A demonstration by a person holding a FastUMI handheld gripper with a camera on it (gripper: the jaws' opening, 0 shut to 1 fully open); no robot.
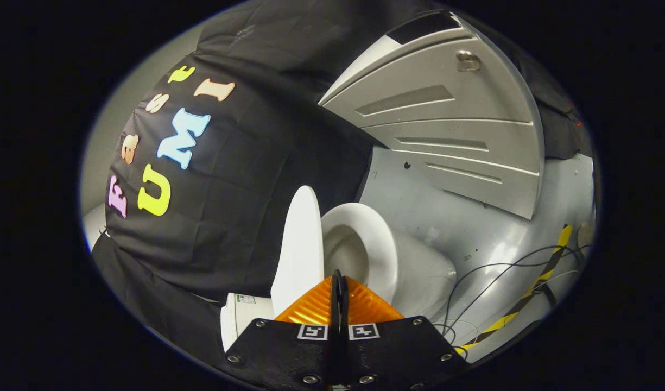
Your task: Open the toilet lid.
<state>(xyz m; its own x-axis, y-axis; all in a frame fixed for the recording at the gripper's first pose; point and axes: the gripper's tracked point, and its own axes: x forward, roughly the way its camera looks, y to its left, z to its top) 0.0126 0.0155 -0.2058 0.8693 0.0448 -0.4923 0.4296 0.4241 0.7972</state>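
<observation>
The toilet lid [299, 244] stands raised, swung up and away from the bowl, and seen nearly edge-on as a tall white oval. It leans toward the black cloth wall [245, 179] on one side, with the open toilet bowl [359, 244] on its other side. The whole scene appears rotated in the view, so the toilet [419, 271] lies sideways across it. The white seat rim rings the bowl's hollow, and the rounded body of the toilet runs on past it toward a grey floor [473, 217].

The tool [339, 288] points straight at the gap between the lid and the bowl. Its two orange, ribbed fingers [310, 309] are pressed together, meeting along a thin dark line with nothing pinched between them. Their tips sit just short of the lid's lower edge and the near rim of the bowl; whether they touch either cannot be told. Behind the fingers, the tool's black body carries two small square black-and-white markers side by side.

Beside the base of the lid a white tank [240, 315] shows partly, with a small label on it. Beyond the toilet, a grey ribbed panel [446, 125] with a metal fitting near its far end rises over the floor. Thin black cables [489, 277] curl across the floor near a strip of yellow-and-black tape [533, 288].
</observation>
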